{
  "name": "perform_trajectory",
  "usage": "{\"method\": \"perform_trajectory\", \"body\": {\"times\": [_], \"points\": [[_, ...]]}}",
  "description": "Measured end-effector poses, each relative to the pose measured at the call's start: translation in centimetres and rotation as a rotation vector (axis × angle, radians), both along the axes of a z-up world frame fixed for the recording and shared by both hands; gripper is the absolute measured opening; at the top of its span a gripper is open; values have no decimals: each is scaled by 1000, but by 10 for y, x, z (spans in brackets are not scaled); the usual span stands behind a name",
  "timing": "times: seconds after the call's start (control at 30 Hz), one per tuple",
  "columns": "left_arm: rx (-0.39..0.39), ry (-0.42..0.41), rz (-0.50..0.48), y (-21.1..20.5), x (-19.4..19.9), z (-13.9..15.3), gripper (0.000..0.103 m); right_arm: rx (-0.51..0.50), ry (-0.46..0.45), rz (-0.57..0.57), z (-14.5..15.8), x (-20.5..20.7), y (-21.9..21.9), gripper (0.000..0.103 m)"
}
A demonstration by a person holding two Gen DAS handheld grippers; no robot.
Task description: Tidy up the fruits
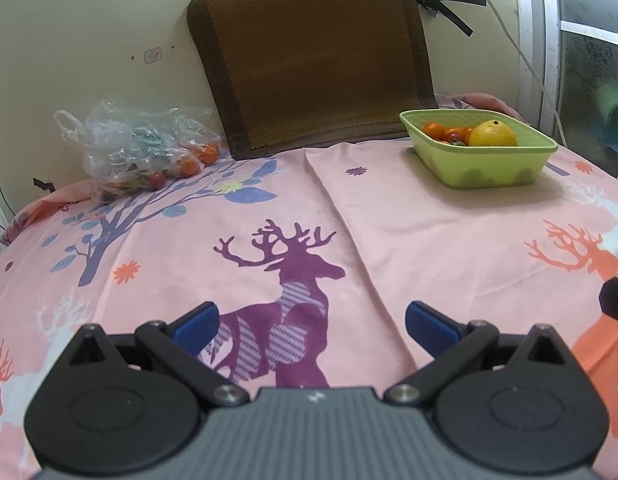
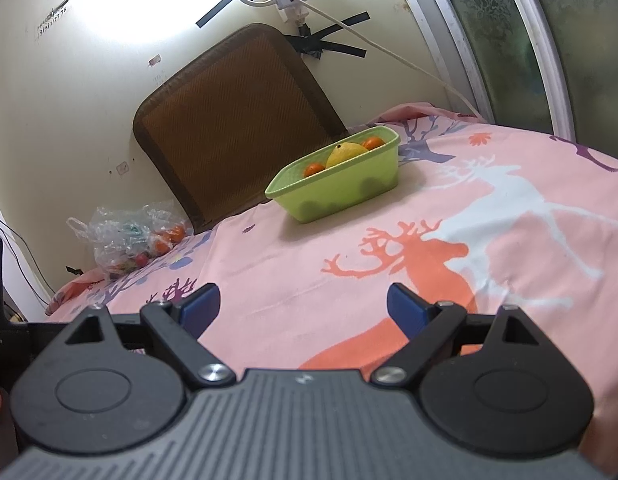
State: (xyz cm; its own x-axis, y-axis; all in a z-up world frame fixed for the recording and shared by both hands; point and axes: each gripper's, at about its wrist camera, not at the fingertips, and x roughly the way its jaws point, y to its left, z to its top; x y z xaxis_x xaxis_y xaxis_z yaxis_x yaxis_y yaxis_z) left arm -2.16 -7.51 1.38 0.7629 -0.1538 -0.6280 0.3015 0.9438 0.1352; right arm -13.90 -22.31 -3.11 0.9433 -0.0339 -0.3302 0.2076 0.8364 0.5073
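A green plastic basket (image 1: 505,160) sits on the pink deer-print sheet at the far right; it holds a yellow lemon-like fruit (image 1: 492,134) and several small orange and red fruits (image 1: 435,129). A clear plastic bag (image 1: 137,148) with more small orange and red fruits lies at the far left by the wall. My left gripper (image 1: 312,326) is open and empty, low over the sheet, well short of both. In the right wrist view the basket (image 2: 341,192) is ahead, the bag (image 2: 129,240) far left. My right gripper (image 2: 304,306) is open and empty.
A brown woven cushion (image 1: 309,52) leans on the wall behind the bed between bag and basket. A white cable (image 2: 389,52) runs from a power strip down the wall. A glass sliding door (image 2: 529,40) stands to the right.
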Motion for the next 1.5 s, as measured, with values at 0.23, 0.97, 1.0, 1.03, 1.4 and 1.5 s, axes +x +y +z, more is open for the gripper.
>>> {"method": "perform_trajectory", "body": {"times": [0.23,0.97,1.0,1.03,1.4,1.5], "points": [[6,2,0,-1,0,-1,103,4,2,-1,-1,0,0,92],[34,-5,-4,-4,0,-3,103,6,13,10,-3,2,0,92],[36,-7,-4,-4,0,-3,103,4,13,10,-3,2,1,92],[39,-8,-4,-4,-1,-3,103,2,12,10,-3,1,1,92],[68,-23,-5,-10,-3,-1,103,7,8,13,-1,0,0,92],[78,-27,-5,-12,-3,-2,103,12,8,11,-2,-1,-1,92]]}}
